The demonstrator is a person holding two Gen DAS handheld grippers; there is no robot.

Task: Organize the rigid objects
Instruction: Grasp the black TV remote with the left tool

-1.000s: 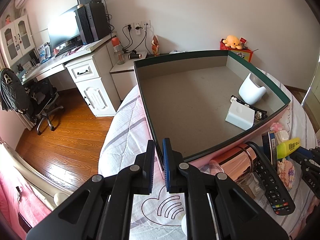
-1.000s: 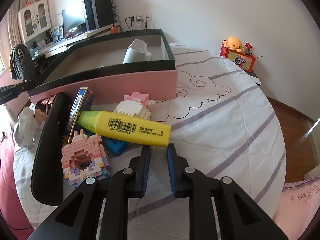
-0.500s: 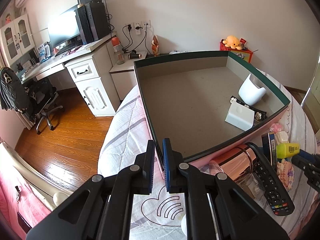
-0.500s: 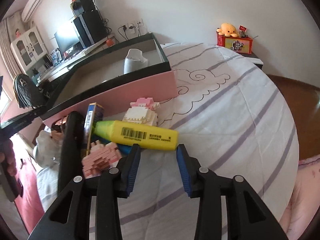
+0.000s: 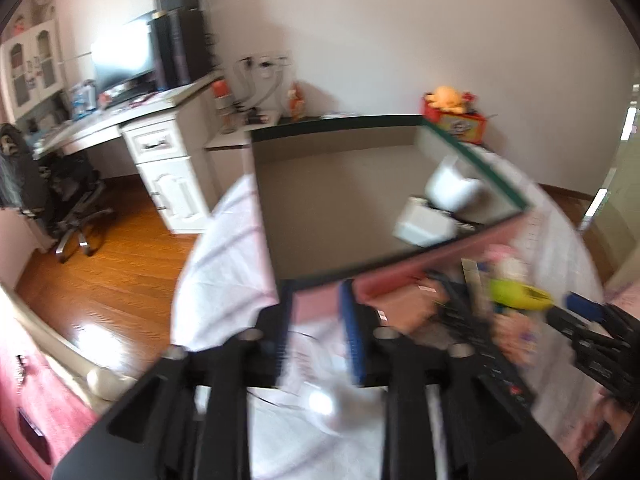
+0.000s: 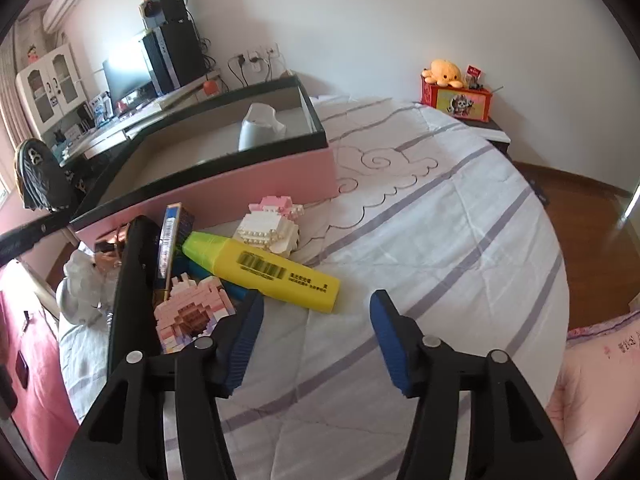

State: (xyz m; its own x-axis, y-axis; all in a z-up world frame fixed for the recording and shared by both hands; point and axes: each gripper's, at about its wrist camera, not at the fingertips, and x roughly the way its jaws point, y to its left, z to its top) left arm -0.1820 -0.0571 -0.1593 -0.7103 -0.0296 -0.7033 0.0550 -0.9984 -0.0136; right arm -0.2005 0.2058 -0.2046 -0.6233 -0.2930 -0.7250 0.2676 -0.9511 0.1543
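Our right gripper (image 6: 316, 338) hangs wide open over the bed (image 6: 440, 240), just short of the yellow highlighter (image 6: 272, 270) lying among toy-brick figures (image 6: 192, 312) and a black remote (image 6: 130, 288). Our left gripper (image 5: 316, 334), blurred, is parted and empty near the pink box (image 6: 240, 188), which holds a white cup (image 6: 258, 126).

**Both jaws spread, left view swung**

The right hand-held gripper (image 6: 316, 312) opened from nearly closed to wide, its jaws framing the yellow highlighter's (image 6: 264, 268) near end at frame centre. The left hand-held gripper (image 5: 316, 320) parted its jaws too and moved, blurring its view; the pink box (image 5: 460, 264) shifted rightward.
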